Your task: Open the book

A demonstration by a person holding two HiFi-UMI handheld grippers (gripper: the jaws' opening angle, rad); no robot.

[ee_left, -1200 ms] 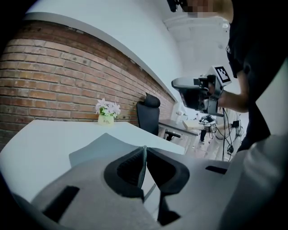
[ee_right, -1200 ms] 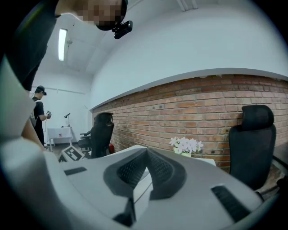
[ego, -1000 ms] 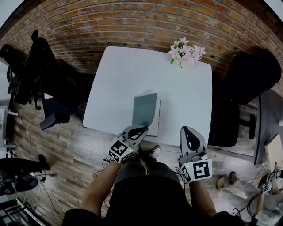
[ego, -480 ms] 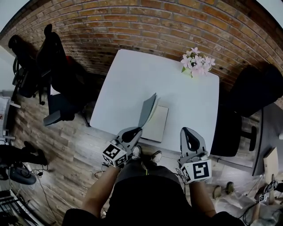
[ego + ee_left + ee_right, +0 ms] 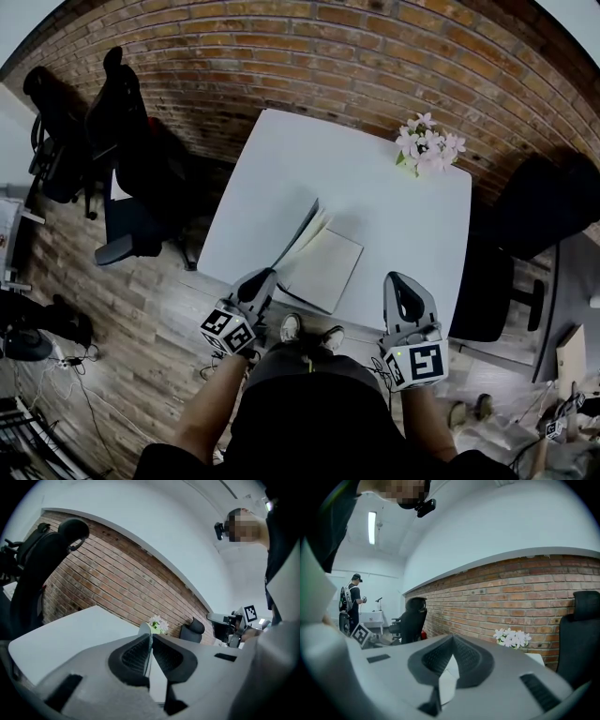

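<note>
A book point(image 5: 326, 270) lies on the white table point(image 5: 309, 159) near its front edge, its pale first page showing. Its grey-green cover point(image 5: 298, 234) is lifted and leans to the left. My left gripper point(image 5: 262, 276) is shut on the cover's lower edge, just off the table's front left. In the left gripper view the thin cover point(image 5: 144, 630) runs up between the pads of the left gripper point(image 5: 150, 638). The right gripper point(image 5: 399, 279) hangs at the table's front edge to the right of the book, shut and holding nothing; in its own view the right gripper point(image 5: 452, 642) has its pads meeting at the tips.
A bunch of pink and white flowers point(image 5: 429, 145) stands at the table's far right corner, before a brick wall. Black office chairs stand to the left point(image 5: 122, 122) and right point(image 5: 544, 202) of the table. The person's shoes point(image 5: 309, 330) are under the front edge.
The left gripper has moved left with the cover, which has swung from nearly upright over the book to leaning left, baring the first page. The right gripper has barely moved.
</note>
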